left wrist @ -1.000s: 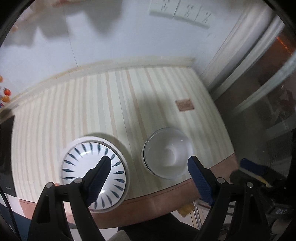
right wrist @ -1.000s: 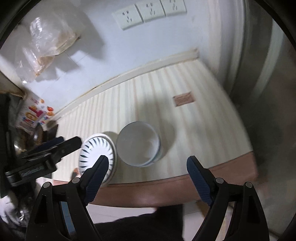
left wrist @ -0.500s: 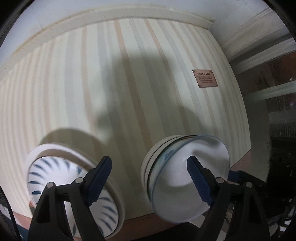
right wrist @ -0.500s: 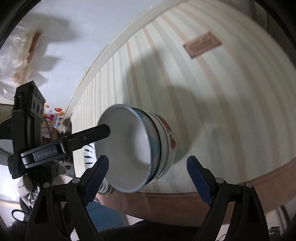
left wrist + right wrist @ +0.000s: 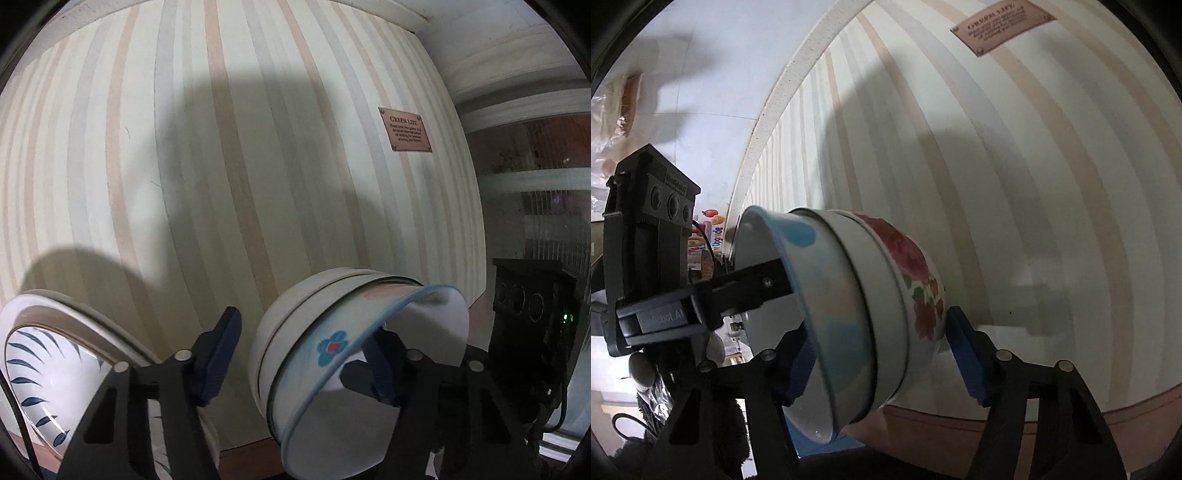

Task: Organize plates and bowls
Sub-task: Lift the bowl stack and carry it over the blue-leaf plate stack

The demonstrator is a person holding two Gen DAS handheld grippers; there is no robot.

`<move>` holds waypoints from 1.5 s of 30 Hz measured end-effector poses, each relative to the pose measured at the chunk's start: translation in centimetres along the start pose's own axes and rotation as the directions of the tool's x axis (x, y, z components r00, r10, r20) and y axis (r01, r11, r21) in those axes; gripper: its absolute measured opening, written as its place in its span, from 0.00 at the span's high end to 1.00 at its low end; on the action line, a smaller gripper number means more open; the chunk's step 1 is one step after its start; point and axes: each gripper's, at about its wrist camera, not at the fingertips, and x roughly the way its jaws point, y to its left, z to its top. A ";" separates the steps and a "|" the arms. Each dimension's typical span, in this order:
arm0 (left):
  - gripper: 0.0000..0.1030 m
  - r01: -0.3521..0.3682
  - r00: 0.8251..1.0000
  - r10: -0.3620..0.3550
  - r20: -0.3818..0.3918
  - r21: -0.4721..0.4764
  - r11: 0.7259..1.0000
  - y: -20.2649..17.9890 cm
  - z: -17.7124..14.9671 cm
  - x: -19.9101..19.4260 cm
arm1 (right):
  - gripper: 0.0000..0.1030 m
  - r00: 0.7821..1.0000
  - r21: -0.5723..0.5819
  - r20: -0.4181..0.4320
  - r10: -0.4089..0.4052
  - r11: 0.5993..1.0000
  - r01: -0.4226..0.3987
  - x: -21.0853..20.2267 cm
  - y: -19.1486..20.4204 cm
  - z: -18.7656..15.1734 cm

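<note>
A stack of nested bowls (image 5: pixel 314 347) stands on the striped tablecloth near the front edge; the top bowl has a blue rim and a blue flower, the bottom one (image 5: pixel 916 280) red flowers. My left gripper (image 5: pixel 299 354) is open, straddling the wall of the top bowl, with its right finger (image 5: pixel 373 362) inside the bowl. My right gripper (image 5: pixel 879 354) is open, with its two pads either side of the stack. A white plate with blue leaf marks (image 5: pixel 48 376) sits left of the stack, behind the left finger (image 5: pixel 218 350).
A small brown label (image 5: pixel 406 129) is fixed on the striped tablecloth (image 5: pixel 221 166) farther back. The table's brown front edge (image 5: pixel 1071 417) lies just below the bowls. A white wall with a plastic bag (image 5: pixel 617 96) is at the left. A window frame (image 5: pixel 535 184) stands at the right.
Both grippers have dropped low and close to the bowl stack. The left gripper's right finger now reaches into the top bowl; the right gripper's pads now flank the stack.
</note>
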 end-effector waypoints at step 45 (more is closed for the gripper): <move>0.48 -0.028 0.993 0.038 0.112 -0.096 0.995 1.3 -1.4 -5.5 | 0.39 0.998 -0.039 -0.050 0.024 0.999 -0.026 -0.5 5.7 1.6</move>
